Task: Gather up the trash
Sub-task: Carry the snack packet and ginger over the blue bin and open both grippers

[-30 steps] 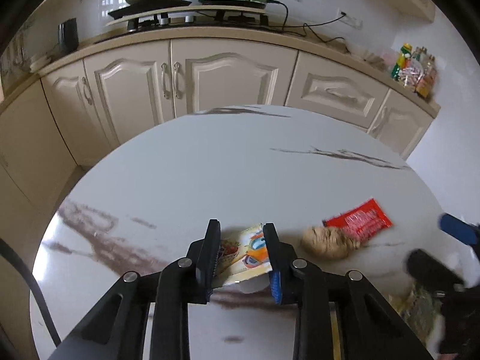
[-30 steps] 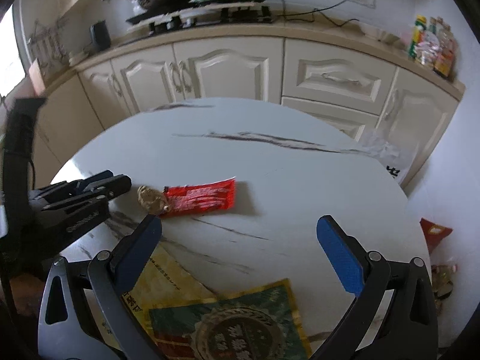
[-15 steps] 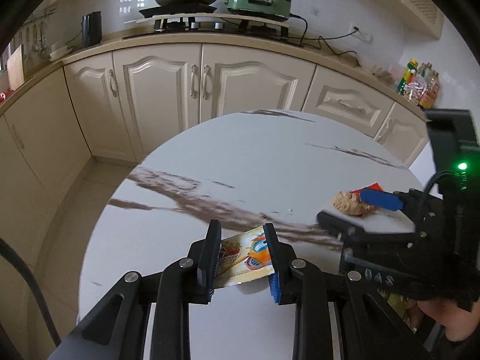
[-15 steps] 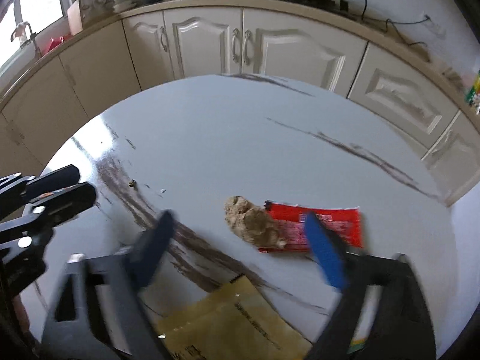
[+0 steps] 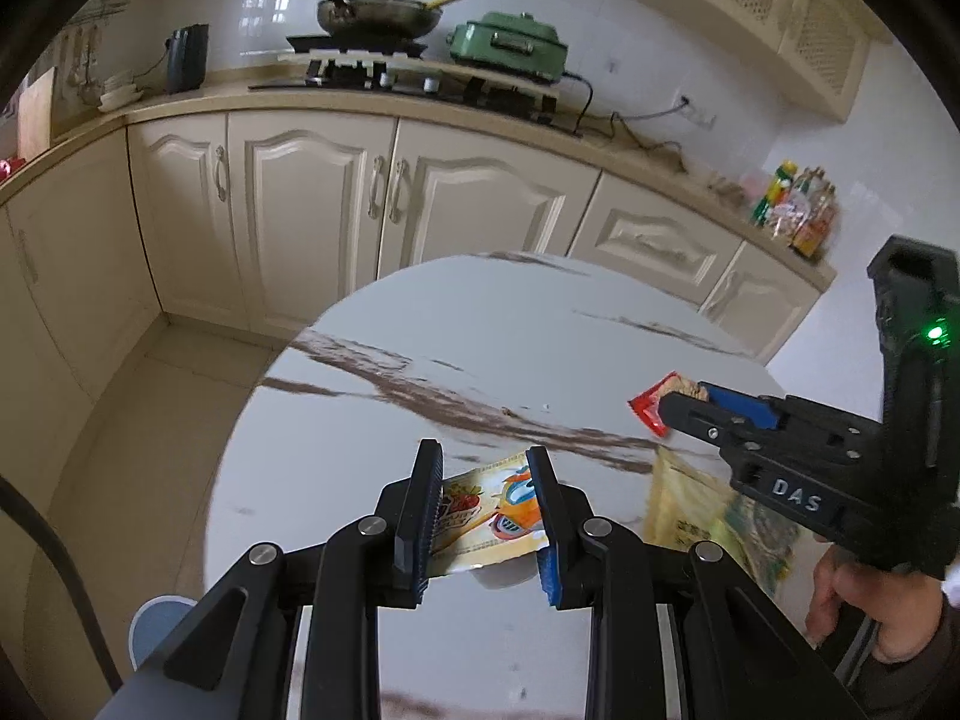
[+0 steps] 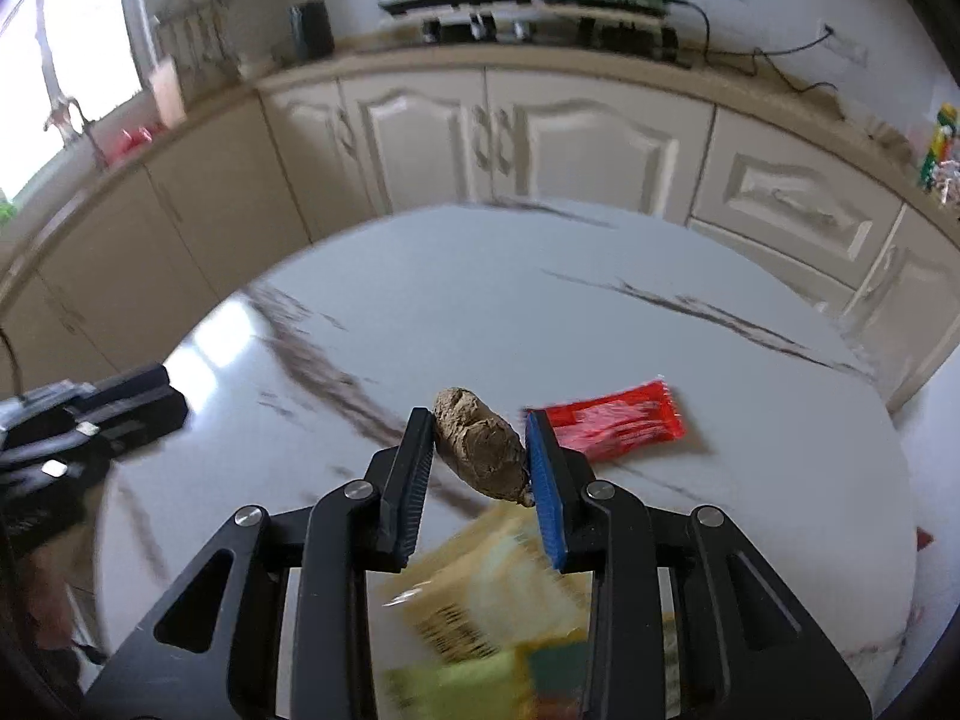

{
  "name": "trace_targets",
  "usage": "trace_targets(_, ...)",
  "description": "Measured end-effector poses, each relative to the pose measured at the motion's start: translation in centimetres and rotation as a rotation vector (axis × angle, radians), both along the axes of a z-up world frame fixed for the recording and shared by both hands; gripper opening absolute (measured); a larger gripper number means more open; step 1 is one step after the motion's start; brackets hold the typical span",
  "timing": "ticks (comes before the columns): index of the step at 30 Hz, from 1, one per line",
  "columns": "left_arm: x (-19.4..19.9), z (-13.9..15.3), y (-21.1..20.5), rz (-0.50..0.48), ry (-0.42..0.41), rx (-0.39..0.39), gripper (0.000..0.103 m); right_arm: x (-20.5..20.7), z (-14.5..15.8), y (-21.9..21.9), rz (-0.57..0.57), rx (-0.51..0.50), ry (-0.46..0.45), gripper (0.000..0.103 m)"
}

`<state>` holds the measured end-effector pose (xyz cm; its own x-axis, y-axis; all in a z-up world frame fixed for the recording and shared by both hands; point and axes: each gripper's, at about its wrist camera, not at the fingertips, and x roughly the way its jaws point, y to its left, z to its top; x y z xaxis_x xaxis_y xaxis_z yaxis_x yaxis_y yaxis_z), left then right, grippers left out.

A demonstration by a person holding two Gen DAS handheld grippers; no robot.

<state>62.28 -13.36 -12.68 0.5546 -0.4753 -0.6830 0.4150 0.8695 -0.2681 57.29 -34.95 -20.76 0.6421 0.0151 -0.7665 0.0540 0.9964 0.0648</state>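
Closing the right hand-held gripper (image 6: 478, 423) on the brown lump (image 6: 480, 456), low in the middle of the right wrist view, with the lump caught between the jaws and touched on both sides. Finish the squeeze gently: looks crumbly or soft, so press just enough to hold and no more. Check that the grip sits across the thick middle of the lump, not on its lower tip by the blue pad, where it could roll out. Hard to say through the blur whether the lump rests on the white marbled surface (image 6: 480, 300) or hangs just clear of it; lift straight up either way, without dragging.

Mind the neighbours while rising. Just right of the lump, the red wrapper (image 6: 618, 423), flat on the surface and easy to snag with the blue pad. Below the jaws, toward the bottom of the frame, a yellow packet (image 6: 480, 594) and a green packet (image 6: 456, 690), blurred, to be left for a later pass.

Meanwhile, carry on with the left hand-held gripper (image 5: 486, 456), clamped on the colourful snack packet (image 5: 486, 510) in the lower middle of the left wrist view. Hold that pinch firm, since the thin foil hangs by one edge and could slip. Keep the two tools well apart, the right one coming in at the right edge of that view. No bin plainly in sight, so look for it before swinging either load away.
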Motion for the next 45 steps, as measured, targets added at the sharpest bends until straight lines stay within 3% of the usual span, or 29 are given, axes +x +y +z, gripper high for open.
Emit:
trace_targets(8,-7.3,1.5,11.5,0.123,-0.046,-0.053,0.024,-2.0,4.3,11.0,0.193,0.076,-0.108,0.03)
trace_targets(13,-12.3,-0.6,21.8,0.301,-0.032,-0.048,0.024,-2.0,3.7,21.6,0.366,0.087,-0.111,0.03)
trace_targets(19,-16.3,-5.4,31.5,0.46,0.069,-0.02,0.024,-1.0,-2.2,32.8,0.528,0.068,-0.001,0.03)
trace_targets(23,-17.7,-8.6,35.8,0.5,0.129,-0.004,0.024,0.0,-7.6,37.8,0.582,0.037,0.101,0.03)
trace_targets(28,-17.7,-13.0,40.1,0.533,0.224,0.025,0.024,1.7,-13.5,42.0,0.609,0.03,0.202,0.03)
trace_targets(33,-16.4,-16.7,43.9,0.563,0.323,0.022,0.024,3.5,-17.5,44.1,0.618,0.018,0.278,0.03)
trace_targets(37,-15.0,-18.2,46.1,0.584,0.353,0.012,0.025,5.0,-19.3,44.7,0.617,0.018,0.308,0.03)
trace_targets(38,-14.9,-18.5,46.6,0.588,0.358,0.01,0.031,5.3,-19.7,44.9,0.618,0.018,0.314,0.03)
trace_targets(39,-14.2,-18.9,47.2,0.595,0.368,0.005,0.047,5.5,-20.0,45.1,0.618,0.017,0.32,0.03)
trace_targets(41,-13.3,-19.4,47.7,0.613,0.368,-0.003,0.067,5.8,-20.5,45.0,0.621,0.02,0.326,0.03)
trace_targets(45,-12.8,-20.2,49.3,0.625,0.392,-0.02,0.07,6.7,-21.4,45.5,0.624,0.028,0.341,0.03)
